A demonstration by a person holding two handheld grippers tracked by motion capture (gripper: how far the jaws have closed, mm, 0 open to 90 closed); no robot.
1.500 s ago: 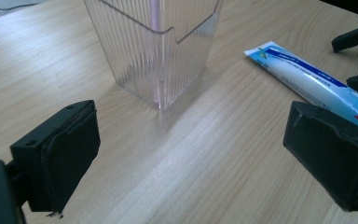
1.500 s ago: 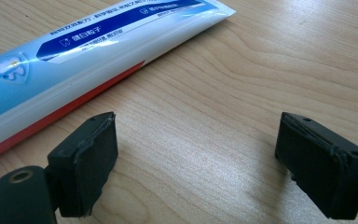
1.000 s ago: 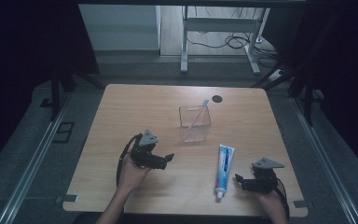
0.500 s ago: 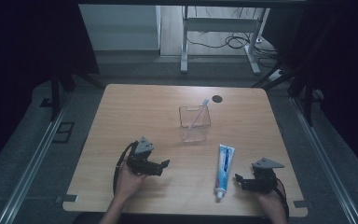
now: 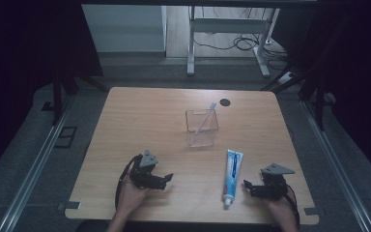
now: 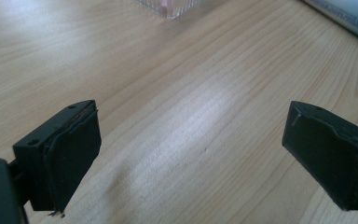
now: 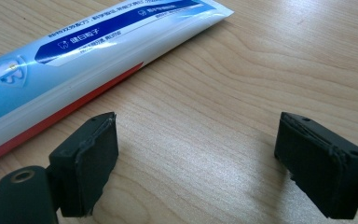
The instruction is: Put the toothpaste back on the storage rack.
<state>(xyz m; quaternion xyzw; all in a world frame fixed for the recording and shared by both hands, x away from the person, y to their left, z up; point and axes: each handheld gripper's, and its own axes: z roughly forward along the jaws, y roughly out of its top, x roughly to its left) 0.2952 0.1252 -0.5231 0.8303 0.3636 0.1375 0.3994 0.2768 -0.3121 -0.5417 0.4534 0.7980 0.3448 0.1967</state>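
Toothpaste tube (image 5: pixel 232 174) lies untouched beside the clear cup (image 5: pixel 202 128), which probably holds a toothbrush (image 5: pixel 206 117); both grippers, left (image 5: pixel 165 179) and right (image 5: pixel 247 186), have jaws spread wide and empty.

Your high view is dim, dark at its edges; up close the counter (image 6: pixel 205 107) shows soft glare, sharp grain.

My high view sits above the near edge of the table (image 5: pixel 140 121), looking forward and down, far enough to take in the whole top and the floor beyond. My left gripper view rides low, close over the wood, facing the clear box (image 6: pixel 170 5). My right gripper view is as close, aimed past the toothpaste tube (image 7: pixel 74 51). All three share that tube (image 5: pixel 232 171), at the left gripper view's upper right corner.
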